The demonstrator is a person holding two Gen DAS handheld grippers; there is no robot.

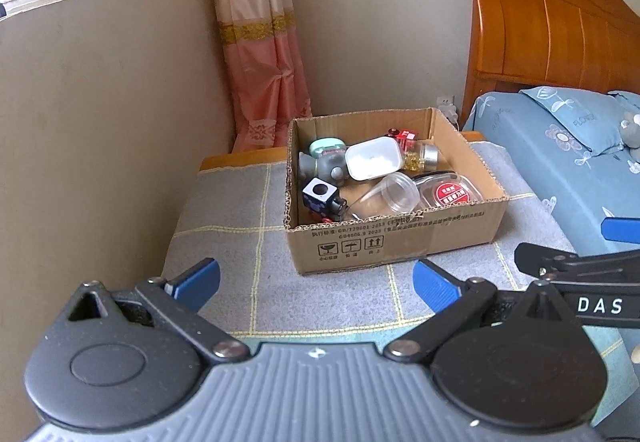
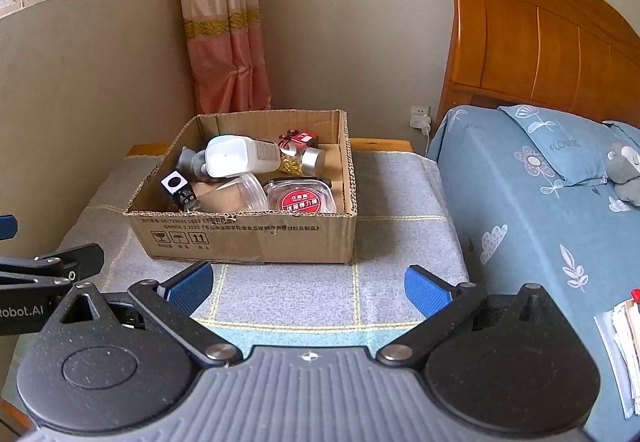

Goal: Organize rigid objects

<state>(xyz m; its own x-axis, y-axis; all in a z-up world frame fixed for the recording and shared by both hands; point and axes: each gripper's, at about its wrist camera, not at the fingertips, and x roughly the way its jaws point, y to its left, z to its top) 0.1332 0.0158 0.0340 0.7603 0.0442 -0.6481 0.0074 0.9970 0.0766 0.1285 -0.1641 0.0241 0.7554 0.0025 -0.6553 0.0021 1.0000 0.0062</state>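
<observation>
An open cardboard box [image 1: 400,242] [image 2: 248,238] stands on a grey checked cloth [image 1: 240,242] [image 2: 400,202]. Inside lie a white container [image 1: 374,158] [image 2: 236,158], a clear cup [image 1: 396,192] [image 2: 250,194], a red-labelled clear case [image 1: 450,194] [image 2: 300,198], a small jar of gold beads [image 1: 422,156] [image 2: 300,160], a black-and-white cube [image 1: 318,192] [image 2: 174,184], a grey figure [image 1: 328,166] and a red item [image 1: 406,134]. My left gripper [image 1: 316,284] is open and empty in front of the box. My right gripper [image 2: 308,288] is open and empty, also before the box.
A bed with a blue floral sheet [image 1: 560,162] [image 2: 540,222] and wooden headboard [image 2: 540,42] lies on the right. A wall and a pink curtain [image 1: 260,62] stand behind. Papers [image 2: 624,334] lie on the bed. A wall socket [image 2: 420,118] sits by the headboard.
</observation>
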